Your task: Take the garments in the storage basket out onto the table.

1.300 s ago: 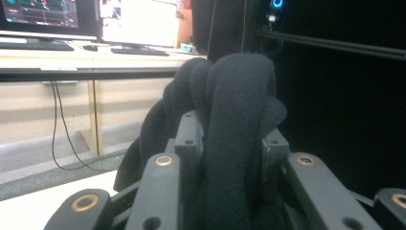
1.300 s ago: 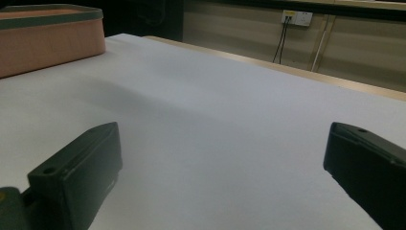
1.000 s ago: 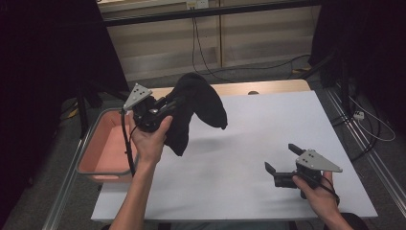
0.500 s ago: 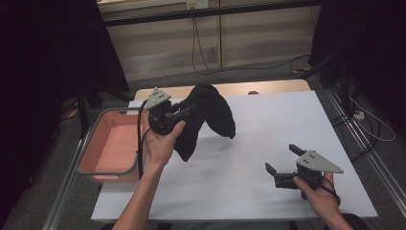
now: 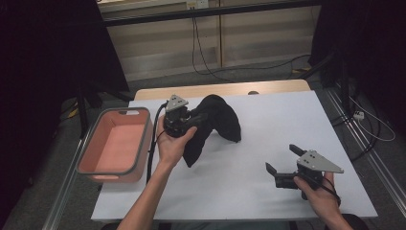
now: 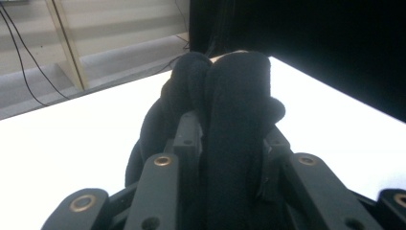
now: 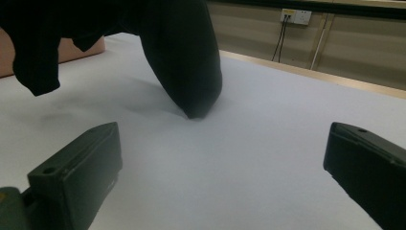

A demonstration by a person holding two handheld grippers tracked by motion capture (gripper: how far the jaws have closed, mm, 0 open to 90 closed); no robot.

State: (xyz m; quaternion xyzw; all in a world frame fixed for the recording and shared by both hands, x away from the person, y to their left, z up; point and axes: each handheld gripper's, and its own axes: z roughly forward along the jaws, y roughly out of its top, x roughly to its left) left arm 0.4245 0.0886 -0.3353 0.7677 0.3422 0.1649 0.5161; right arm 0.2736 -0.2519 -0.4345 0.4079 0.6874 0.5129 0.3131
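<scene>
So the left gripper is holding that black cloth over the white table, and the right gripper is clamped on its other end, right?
Not quite. The left gripper does hold the black cloth over the white table, but the right gripper is not on it. The high view shows it apart, near the table's front edge; the right gripper view shows its jaws open with nothing between them.

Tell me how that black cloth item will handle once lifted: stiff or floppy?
Likely floppy: the black cloth item bunches between the left hand-held gripper's jaws and droops both sides. Probably light; one pinch carries it. Its thick folds look soft, so slipping seems unlikely, though loose ends could drag on the table.
</scene>
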